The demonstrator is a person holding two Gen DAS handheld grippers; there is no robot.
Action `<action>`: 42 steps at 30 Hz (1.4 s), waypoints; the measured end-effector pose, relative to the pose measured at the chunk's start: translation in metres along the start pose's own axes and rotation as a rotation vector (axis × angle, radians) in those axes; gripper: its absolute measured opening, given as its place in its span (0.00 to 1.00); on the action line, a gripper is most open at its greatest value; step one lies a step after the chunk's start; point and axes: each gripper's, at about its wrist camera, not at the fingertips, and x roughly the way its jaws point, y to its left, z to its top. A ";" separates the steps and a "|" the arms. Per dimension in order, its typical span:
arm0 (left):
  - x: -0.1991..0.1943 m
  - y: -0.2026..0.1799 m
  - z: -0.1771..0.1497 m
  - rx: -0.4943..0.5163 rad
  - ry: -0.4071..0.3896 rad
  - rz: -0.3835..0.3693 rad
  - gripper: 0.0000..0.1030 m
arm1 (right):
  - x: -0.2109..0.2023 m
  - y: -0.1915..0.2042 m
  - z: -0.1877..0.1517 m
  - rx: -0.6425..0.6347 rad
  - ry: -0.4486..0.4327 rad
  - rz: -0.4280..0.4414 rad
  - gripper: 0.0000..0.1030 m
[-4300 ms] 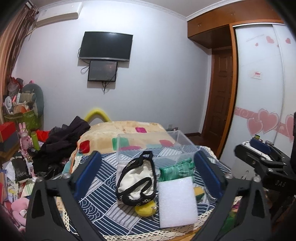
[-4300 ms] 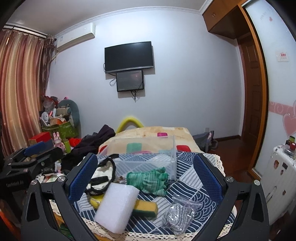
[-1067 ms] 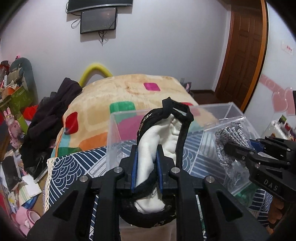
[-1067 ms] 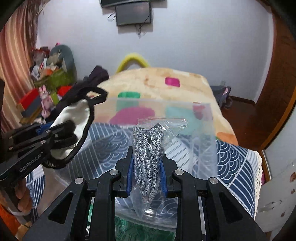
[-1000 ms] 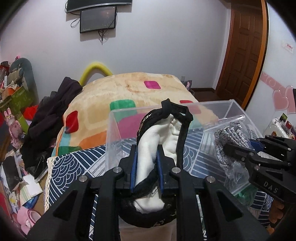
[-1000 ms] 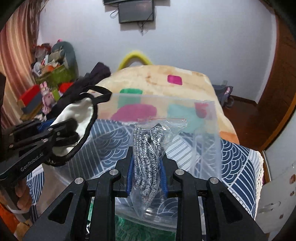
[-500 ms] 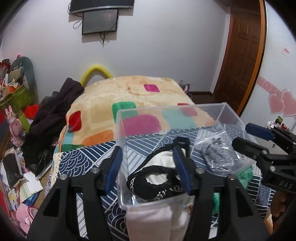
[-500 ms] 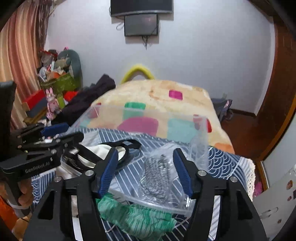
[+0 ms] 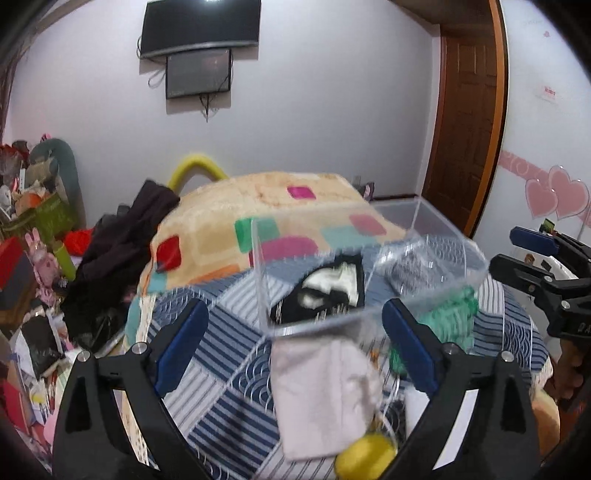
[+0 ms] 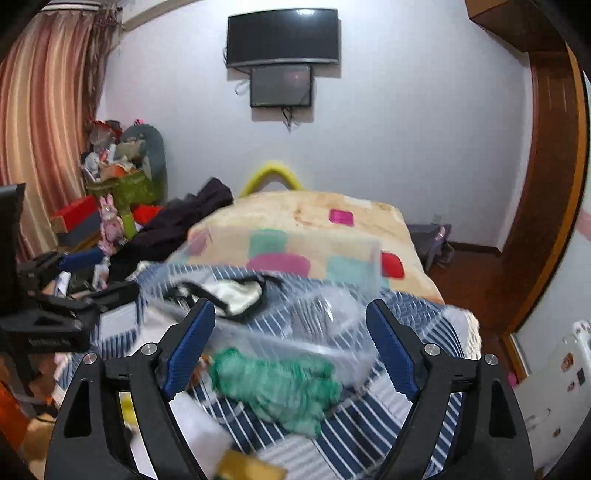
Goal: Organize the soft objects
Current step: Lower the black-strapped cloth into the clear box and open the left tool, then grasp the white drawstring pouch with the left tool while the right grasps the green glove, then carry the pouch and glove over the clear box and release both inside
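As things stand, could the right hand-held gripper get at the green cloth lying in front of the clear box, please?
Probably yes. The right hand-held gripper is open, and the green cloth lies uncovered on the striped cover just below its fingers, outside the clear box. Motion blur hides the finer detail.

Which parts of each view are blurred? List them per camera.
Left wrist view: the clear bin, the black-and-white item inside it and the white pad are motion-smeared; the TV and door stay sharp. Right wrist view: the bin, green cloth and sponge are smeared; the curtain and TV are crisp. Both bend straight lines at the edges.
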 end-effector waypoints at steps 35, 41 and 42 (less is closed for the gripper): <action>0.056 0.000 -0.060 -0.114 0.216 -0.167 0.21 | 0.044 -0.019 -0.072 0.120 0.248 0.093 0.23; 0.037 0.003 -0.060 -0.113 0.165 -0.135 0.11 | 0.034 -0.021 -0.067 0.123 0.212 0.086 0.18; 0.033 0.004 -0.059 -0.114 0.156 -0.131 0.10 | 0.032 -0.021 -0.066 0.125 0.204 0.084 0.18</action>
